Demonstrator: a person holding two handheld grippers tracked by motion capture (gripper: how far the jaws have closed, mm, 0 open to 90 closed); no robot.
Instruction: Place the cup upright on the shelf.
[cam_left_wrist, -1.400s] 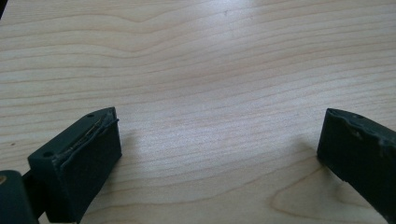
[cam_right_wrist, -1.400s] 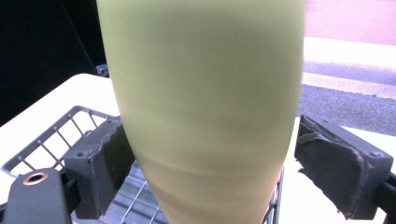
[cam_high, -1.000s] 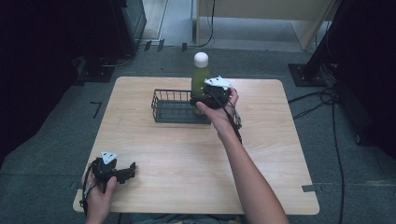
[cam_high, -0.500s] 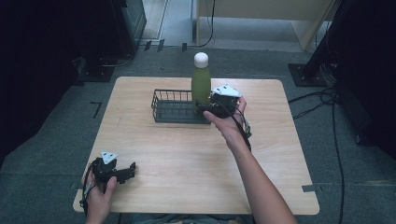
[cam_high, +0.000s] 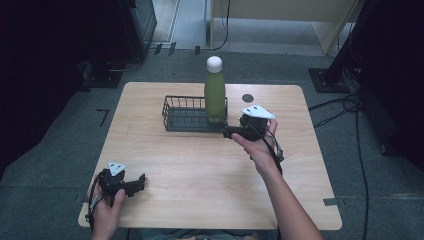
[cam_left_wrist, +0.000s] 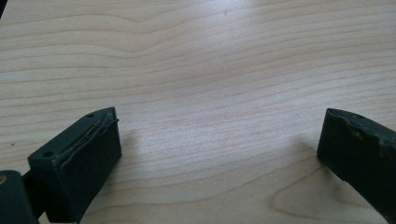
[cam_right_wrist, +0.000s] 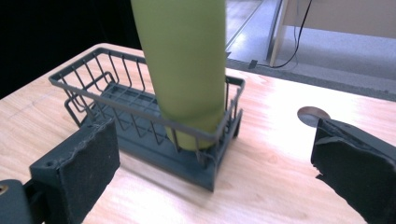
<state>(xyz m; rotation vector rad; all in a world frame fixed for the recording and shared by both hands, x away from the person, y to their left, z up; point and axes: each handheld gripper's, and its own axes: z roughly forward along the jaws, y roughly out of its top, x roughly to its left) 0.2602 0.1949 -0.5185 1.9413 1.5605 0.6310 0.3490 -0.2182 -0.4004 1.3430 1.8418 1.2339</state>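
High view: a light wood-grain table (cam_high: 200, 170) carries a dark wire basket (cam_high: 187, 115) near its far edge, with a green bottle (cam_high: 215, 95) topped by a white cap (cam_high: 214, 63) standing upright in the basket's right end. No label, brand or other writing can be read on the bottle, the basket or either tool. The right gripper (cam_high: 231, 133), held by the right hand (cam_high: 257, 145), sits just beside the basket's right near corner, its grey three-cornered plate uppermost. The left gripper (cam_high: 140, 181) rests in the left hand (cam_high: 105, 202) near the table's near left corner, well apart from the basket. A small dark round disc (cam_high: 247, 98) lies in the tabletop beyond the right gripper. Right gripper view: the jaws stand wide apart and hold nothing; between them appear the basket (cam_right_wrist: 140, 112) and the lower body of the bottle (cam_right_wrist: 187, 70), which stands against the basket's end wall. Left gripper view: the jaws are spread wide over bare tabletop (cam_left_wrist: 210, 93), holding nothing.
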